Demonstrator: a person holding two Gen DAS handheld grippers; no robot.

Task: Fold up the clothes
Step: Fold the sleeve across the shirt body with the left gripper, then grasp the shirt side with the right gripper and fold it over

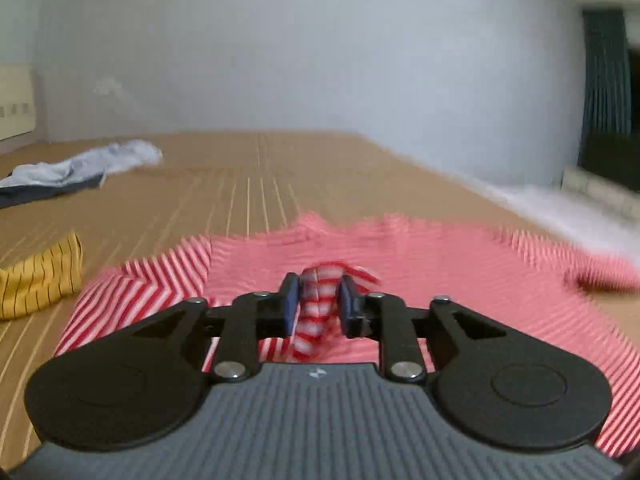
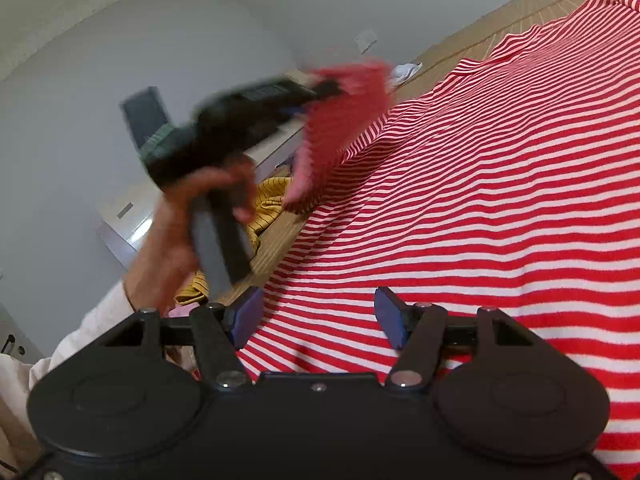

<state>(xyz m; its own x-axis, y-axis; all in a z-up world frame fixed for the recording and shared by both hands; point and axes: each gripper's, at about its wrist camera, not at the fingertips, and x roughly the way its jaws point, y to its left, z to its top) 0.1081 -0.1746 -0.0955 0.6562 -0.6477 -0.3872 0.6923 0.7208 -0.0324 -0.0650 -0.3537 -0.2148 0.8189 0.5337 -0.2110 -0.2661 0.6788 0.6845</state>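
The red and white striped shirt [image 2: 480,184] lies spread out on a tan bed [image 1: 256,176] with thin pale lines. It covers most of the near part of the bed.

The left tongs [image 1: 318,304] have a bunched-up piece of the striped shirt between their blue pads [image 1: 290,306]. The pads sit close on both sides of the cloth and seem to pinch it. From the right wrist view, the left tongs [image 2: 316,92] are up in the air, with a flap of the shirt hanging from them. That part of the picture is blurry. A hand [image 2: 188,220] holds the grey handle of the left tongs, and a pale sleeve [image 2: 48,360] shows below it.

The right tongs [image 2: 316,322] are spread apart. They hover just over the near edge of the striped shirt, and nothing is pinched between them.

A yellow cloth with dark stripes [image 1: 40,280] lies on the bed to the left of the shirt. Farther back on the left lies a pale blue and dark cloth [image 1: 80,168]. A grey wall [image 1: 320,48] stands behind the bed.
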